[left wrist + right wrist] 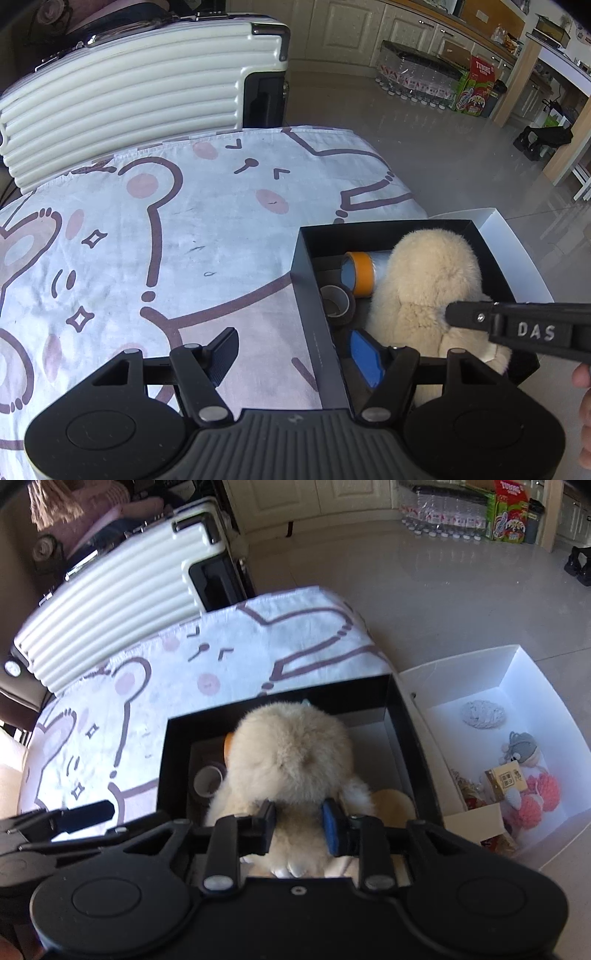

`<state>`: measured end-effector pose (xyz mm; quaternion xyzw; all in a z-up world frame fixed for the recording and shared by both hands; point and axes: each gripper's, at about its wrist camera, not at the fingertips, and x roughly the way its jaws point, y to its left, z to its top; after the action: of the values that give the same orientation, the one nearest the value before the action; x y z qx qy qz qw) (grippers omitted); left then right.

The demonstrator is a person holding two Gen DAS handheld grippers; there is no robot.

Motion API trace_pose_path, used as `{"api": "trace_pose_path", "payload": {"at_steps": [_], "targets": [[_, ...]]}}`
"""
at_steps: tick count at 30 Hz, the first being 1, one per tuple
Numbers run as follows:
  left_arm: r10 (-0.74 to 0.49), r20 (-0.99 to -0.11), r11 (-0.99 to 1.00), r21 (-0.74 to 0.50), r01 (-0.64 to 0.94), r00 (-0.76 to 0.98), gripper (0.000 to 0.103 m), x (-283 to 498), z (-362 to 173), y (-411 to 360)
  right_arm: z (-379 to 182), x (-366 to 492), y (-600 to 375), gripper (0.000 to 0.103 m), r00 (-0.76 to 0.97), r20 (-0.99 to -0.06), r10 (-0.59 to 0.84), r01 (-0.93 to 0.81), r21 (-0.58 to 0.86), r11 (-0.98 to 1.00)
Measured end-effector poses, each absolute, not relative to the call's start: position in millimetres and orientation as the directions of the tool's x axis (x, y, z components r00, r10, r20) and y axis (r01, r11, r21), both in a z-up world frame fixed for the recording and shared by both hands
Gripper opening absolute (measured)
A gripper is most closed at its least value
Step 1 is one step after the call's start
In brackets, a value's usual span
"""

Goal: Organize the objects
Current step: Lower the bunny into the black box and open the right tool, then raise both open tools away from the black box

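Two grippers work the black box [400,716]: the right gripper [299,825] has its jaws clamped on the plush toy [291,757], likely for sorting; the left gripper [303,354] waits with jaws apart, empty.

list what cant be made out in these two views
- Floor of the black box under the plush toy: covered by the toy in both views.
- Orange tape roll: in the right wrist view the plush hides all but a sliver.
- Right gripper: whether its pads truly pinch the plush, fur hides the contact.
- Small toys in the white box: too small to identify, partly hidden by its near wall.
- Left gripper: open, holds nothing.
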<state>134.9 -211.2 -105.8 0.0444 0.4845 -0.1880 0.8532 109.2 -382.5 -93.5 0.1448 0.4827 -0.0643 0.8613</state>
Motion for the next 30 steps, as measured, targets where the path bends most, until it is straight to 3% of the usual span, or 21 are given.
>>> {"api": "trace_pose_path", "payload": {"at_steps": [4,11,16,23,30], "targets": [[-0.265,-0.847,0.931,-0.101,0.35,0.461,0.069,125,-99,-207,-79,99,-383,0.032,0.541,-0.841,0.009,0.244,0.167,0.955],[-0.237,-0.834,0.944,-0.077,0.321,0.498,0.085,101,-76,-200,-52,71,-389,0.042,0.58,-0.814,-0.024,0.25,0.15,0.957],[-0.234,-0.807,0.947,-0.063,0.314,0.543,0.093,83,-53,-197,-34,46,-388,0.061,0.607,-0.792,-0.066,0.251,0.113,0.961],[-0.215,-0.786,0.953,-0.039,0.301,0.58,0.097,58,-36,-187,-10,12,-389,0.076,0.635,-0.761,-0.133,0.282,0.069,0.957],[-0.213,-0.76,0.959,-0.042,0.281,0.614,0.103,37,-21,-176,-2,-16,-381,0.097,0.648,-0.742,-0.172,0.262,0.005,0.965]]}}
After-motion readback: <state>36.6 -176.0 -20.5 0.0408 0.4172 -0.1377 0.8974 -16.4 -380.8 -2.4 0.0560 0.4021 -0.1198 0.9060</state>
